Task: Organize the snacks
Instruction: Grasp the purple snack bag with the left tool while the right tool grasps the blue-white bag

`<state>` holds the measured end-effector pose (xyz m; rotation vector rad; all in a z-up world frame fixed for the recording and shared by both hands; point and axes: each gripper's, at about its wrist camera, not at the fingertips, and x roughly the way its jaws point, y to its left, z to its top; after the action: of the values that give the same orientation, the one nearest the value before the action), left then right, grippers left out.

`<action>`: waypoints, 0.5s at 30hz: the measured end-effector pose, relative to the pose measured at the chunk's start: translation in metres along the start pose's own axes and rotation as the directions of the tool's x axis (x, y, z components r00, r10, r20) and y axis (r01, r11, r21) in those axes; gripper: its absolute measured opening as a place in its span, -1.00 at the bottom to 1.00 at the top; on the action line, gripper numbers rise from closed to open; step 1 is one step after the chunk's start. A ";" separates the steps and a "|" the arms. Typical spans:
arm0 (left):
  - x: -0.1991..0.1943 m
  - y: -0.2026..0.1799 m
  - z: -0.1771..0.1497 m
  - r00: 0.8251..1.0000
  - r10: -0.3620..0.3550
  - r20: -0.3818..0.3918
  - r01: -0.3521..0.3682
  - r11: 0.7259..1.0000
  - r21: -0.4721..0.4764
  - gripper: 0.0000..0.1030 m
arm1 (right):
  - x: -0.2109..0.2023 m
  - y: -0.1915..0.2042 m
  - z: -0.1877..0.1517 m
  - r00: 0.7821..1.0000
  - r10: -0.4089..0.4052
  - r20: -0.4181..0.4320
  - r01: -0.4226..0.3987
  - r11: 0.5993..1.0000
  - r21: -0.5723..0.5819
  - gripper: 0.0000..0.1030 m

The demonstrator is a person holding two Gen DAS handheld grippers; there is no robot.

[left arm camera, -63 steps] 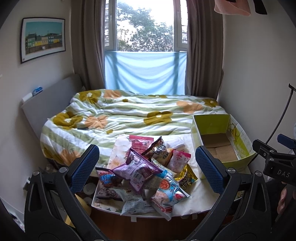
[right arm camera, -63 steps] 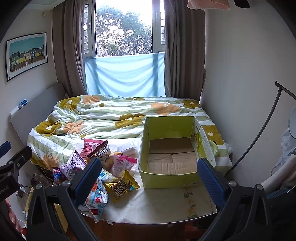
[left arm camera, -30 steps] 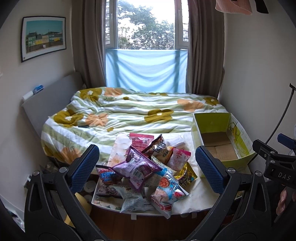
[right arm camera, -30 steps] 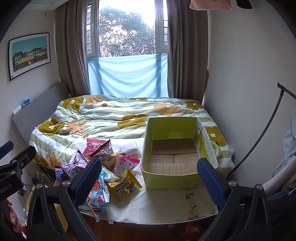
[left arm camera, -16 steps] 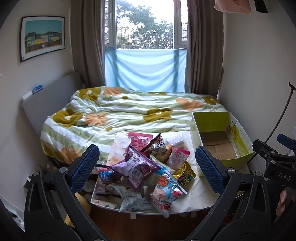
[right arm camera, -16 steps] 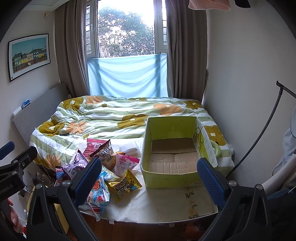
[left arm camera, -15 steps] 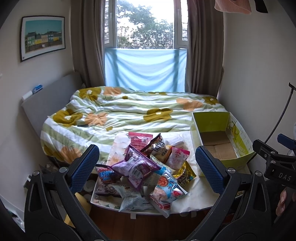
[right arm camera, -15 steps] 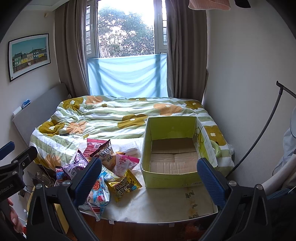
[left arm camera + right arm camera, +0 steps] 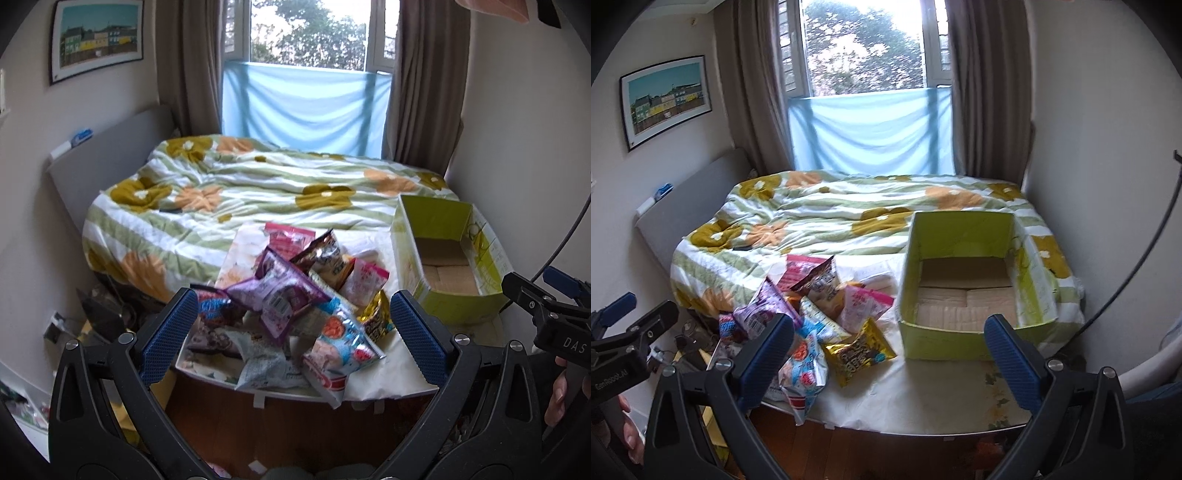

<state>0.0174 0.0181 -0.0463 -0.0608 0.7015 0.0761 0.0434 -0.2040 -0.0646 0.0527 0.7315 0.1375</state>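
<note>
A pile of snack bags lies on the near left corner of the bed: a purple bag [image 9: 279,293] on top, a pink bag [image 9: 364,280], a blue and red bag [image 9: 341,349], a yellow bag [image 9: 862,350]. An empty green cardboard box [image 9: 960,334] stands on the bed to their right; it also shows in the left wrist view [image 9: 448,297]. My left gripper [image 9: 291,334] is open and empty, held in the air before the pile. My right gripper [image 9: 888,356] is open and empty, held before the box and the yellow bag.
A flowered quilt [image 9: 258,192] covers the bed behind the snacks. A grey headboard [image 9: 107,158] stands at the left, a wall at the right. A black cable [image 9: 1137,266] arcs at the right. Wooden floor [image 9: 295,424] lies below the bed's near edge.
Both grippers have moved forward toward the bed, so the snack pile and the box look larger. Both stay open and empty.
</note>
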 end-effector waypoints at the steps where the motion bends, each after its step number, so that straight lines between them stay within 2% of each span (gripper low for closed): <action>1: 0.007 0.003 -0.005 1.000 0.004 -0.019 -0.004 1.000 0.003 0.99 | 0.008 0.001 -0.004 1.000 0.026 -0.014 -0.026 1.000 -0.001 0.99; 5: 0.042 0.019 -0.018 0.995 -0.015 -0.099 0.018 1.000 0.022 0.99 | 0.043 0.006 -0.024 0.987 0.126 -0.100 -0.122 0.992 0.042 0.99; 8: 0.072 0.031 -0.019 0.990 -0.035 -0.134 0.042 0.998 0.052 0.99 | 0.069 0.013 -0.041 0.968 0.182 -0.174 -0.167 0.981 0.098 0.99; 12: 0.118 0.043 -0.014 0.979 -0.063 -0.192 0.087 0.989 0.120 0.99 | 0.112 0.030 -0.063 0.928 0.216 -0.304 -0.170 0.971 0.171 0.99; 15: 0.152 0.046 -0.011 0.964 -0.075 -0.253 0.126 0.973 0.191 0.99 | 0.134 0.040 -0.078 0.903 0.226 -0.365 -0.158 0.966 0.207 0.99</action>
<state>0.1215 0.0704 -0.1545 0.0944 0.9487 -0.1046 0.0860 -0.1451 -0.2073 0.2709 1.1336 0.2793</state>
